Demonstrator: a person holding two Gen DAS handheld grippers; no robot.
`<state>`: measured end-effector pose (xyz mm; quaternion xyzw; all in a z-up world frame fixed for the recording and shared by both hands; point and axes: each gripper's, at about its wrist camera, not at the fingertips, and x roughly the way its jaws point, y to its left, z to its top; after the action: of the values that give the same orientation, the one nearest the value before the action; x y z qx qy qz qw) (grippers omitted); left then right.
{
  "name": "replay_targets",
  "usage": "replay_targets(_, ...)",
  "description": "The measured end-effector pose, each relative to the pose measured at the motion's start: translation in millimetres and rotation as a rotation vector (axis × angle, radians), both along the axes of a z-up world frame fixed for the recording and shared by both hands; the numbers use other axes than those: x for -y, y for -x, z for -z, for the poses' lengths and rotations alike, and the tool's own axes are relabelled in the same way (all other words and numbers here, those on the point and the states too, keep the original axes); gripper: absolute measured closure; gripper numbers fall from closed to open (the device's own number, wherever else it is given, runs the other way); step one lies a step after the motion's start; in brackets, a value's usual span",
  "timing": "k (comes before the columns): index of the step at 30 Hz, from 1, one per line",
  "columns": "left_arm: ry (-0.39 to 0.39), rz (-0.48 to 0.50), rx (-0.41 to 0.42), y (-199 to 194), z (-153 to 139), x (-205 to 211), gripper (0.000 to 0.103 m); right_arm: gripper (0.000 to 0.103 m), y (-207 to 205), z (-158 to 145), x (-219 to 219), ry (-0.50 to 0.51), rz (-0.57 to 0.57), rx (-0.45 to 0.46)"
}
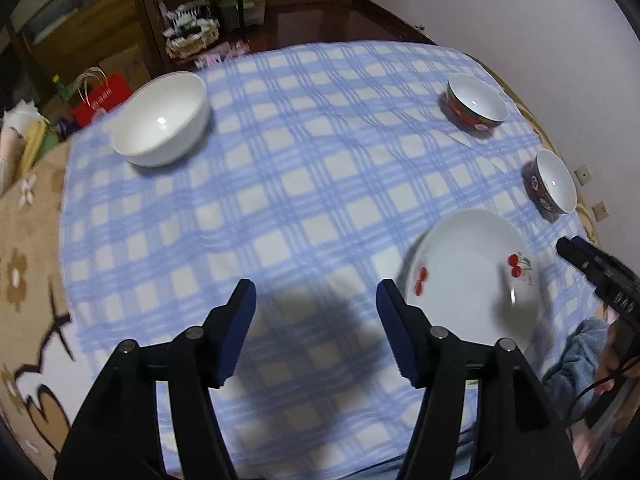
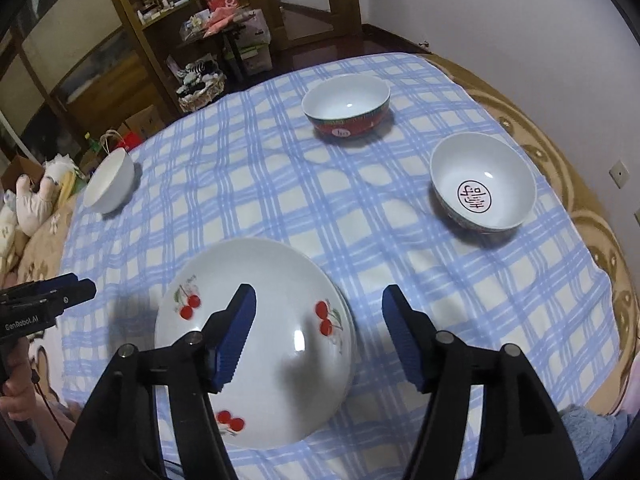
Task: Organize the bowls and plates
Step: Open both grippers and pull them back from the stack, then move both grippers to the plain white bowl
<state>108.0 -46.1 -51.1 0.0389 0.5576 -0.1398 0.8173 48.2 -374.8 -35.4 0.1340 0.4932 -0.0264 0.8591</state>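
Both my grippers stand spread and empty. The left gripper (image 1: 316,292) has only checked cloth (image 1: 304,200) between its jaws; the cherry plate (image 1: 472,280) lies just outside its right jaw. Under the right gripper (image 2: 318,300) that plate sits below the left jaw, not pinched — a second rim seems to show at its edge, so I judge plates stacked, though I can't be sure.

The bowls are left: white bowl (image 1: 162,120) far ahead-left, red bowl (image 2: 346,106) and the marked bowl (image 2: 482,184) ahead-right, all well apart.

Only the right view shows the character printed inside that marked bowl — the left view shows just its dark outer wall.
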Motion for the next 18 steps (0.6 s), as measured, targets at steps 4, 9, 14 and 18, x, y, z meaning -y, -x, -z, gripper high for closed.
replay_targets(4, -0.008, -0.02, -0.02, -6, -4, -14, 0.021, 0.002, -7, -15, -7, 0.016, 0.036, 0.066)
replay_targets(9, 0.007, -0.09, -0.028, -14, -6, -37, 0.02, 0.001, -27, -34, -29, 0.053, 0.0, 0.131)
replay_targets(14, 0.007, -0.14, -0.007, -23, -8, -61, 0.019, 0.0, -45, -46, -48, 0.042, -0.01, 0.166)
replay_targets(18, 0.004, -0.165, 0.011, -35, -7, -81, 0.019, 0.0, -62, -52, -65, 0.041, -0.033, 0.182)
